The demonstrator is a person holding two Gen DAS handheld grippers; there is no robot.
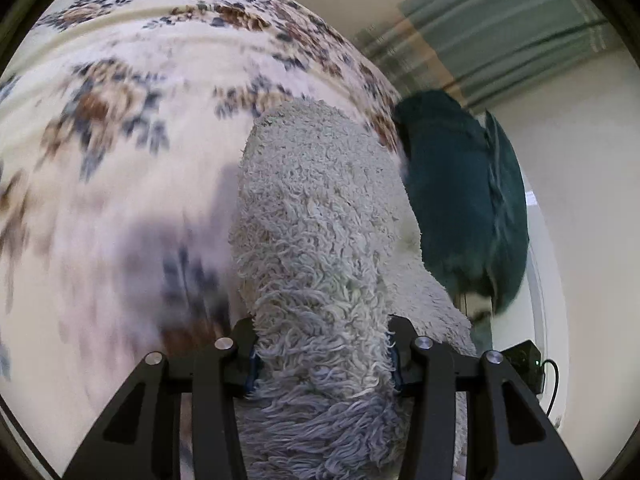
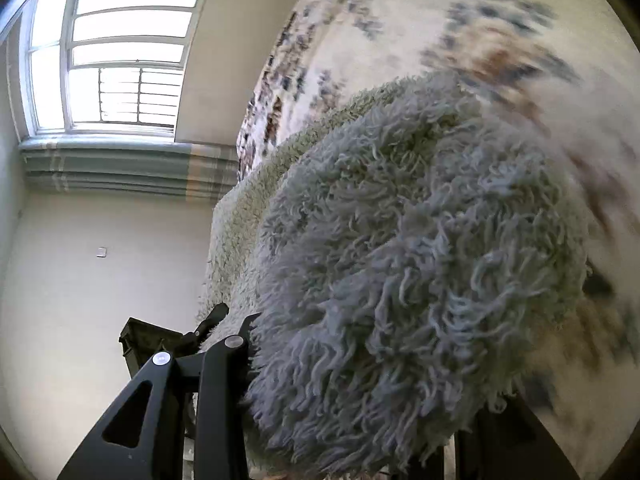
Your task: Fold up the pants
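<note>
**Fleece pants bunched in both grippers**

Shaggy fleece pants (image 1: 320,216) hide the right gripper (image 2: 360,360) fingertips; both it and the left gripper (image 1: 324,364) clamp pants above the blurred floral bedspread (image 1: 120,120). Teal pillow (image 1: 460,200) beside; window (image 2: 116,52) behind.

Left wrist cam: mounted behind left gripper (image 1: 322,354), looks fwd along fingers, v. close to shaggy pants (image 1: 316,208) bunched between them. Faces down onto floral bedspread (image 1: 120,128); dark green pillow (image 1: 464,200) and curtain (image 1: 500,28) at right. View tilted.

Right wrist cam: behind right gripper (image 2: 352,364), same close range, pants (image 2: 420,260) fill centre frame. Faces bedspread (image 2: 380,52) at right, window (image 2: 116,52) and wall at left.

Shared: pants, bedspread, curtain (image 2: 120,168). Bedspread motion-blurred in both views.
</note>
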